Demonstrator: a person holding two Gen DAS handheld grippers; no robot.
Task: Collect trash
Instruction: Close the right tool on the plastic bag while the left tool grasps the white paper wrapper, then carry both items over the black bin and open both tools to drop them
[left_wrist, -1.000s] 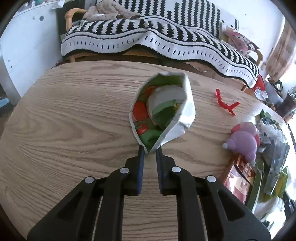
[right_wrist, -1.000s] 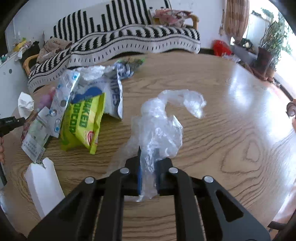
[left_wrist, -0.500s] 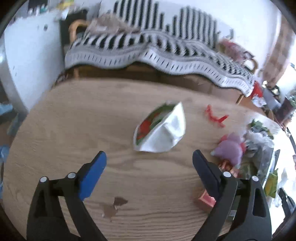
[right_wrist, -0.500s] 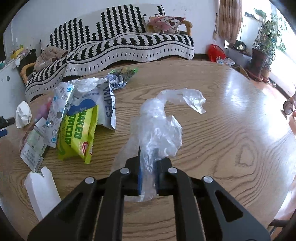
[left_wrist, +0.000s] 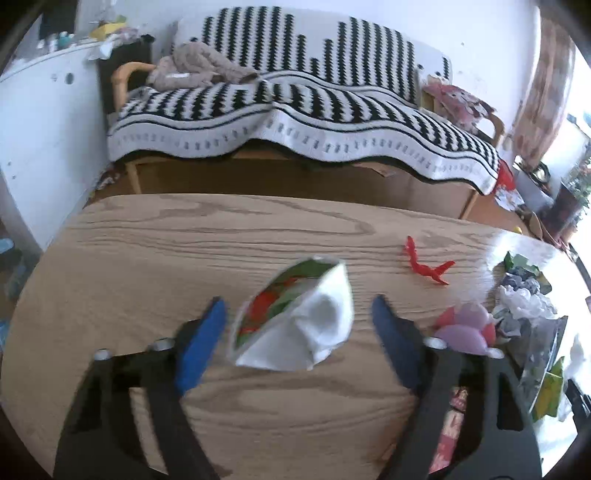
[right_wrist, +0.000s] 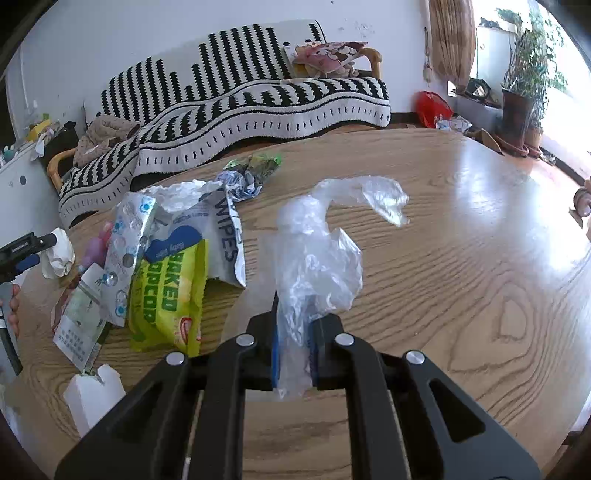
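A white paper bag (left_wrist: 295, 325) holding red and green scraps lies on the wooden table (left_wrist: 184, 258). My left gripper (left_wrist: 295, 332) is open, its blue pads on either side of the bag without gripping it. My right gripper (right_wrist: 293, 339) is shut on a crumpled clear plastic bag (right_wrist: 321, 251) and holds it above the table. A pile of wrappers lies left of it: a yellow popcorn bag (right_wrist: 170, 299), a wipes packet (right_wrist: 221, 236) and a silver foil packet (right_wrist: 125, 243). The white bag (right_wrist: 59, 251) and left gripper show at the far left of the right wrist view.
A red plastic piece (left_wrist: 424, 262) and a pink and purple toy (left_wrist: 469, 328) lie right of the white bag, with more wrappers (left_wrist: 528, 314) at the table's right edge. A white carton (right_wrist: 96, 398) stands near my right gripper. A striped sofa (left_wrist: 295, 110) is behind the table.
My left gripper let go of the white bag and opened wide, then moved back in so its pads flank the bag. My right gripper keeps hold of the clear plastic, barely moved.
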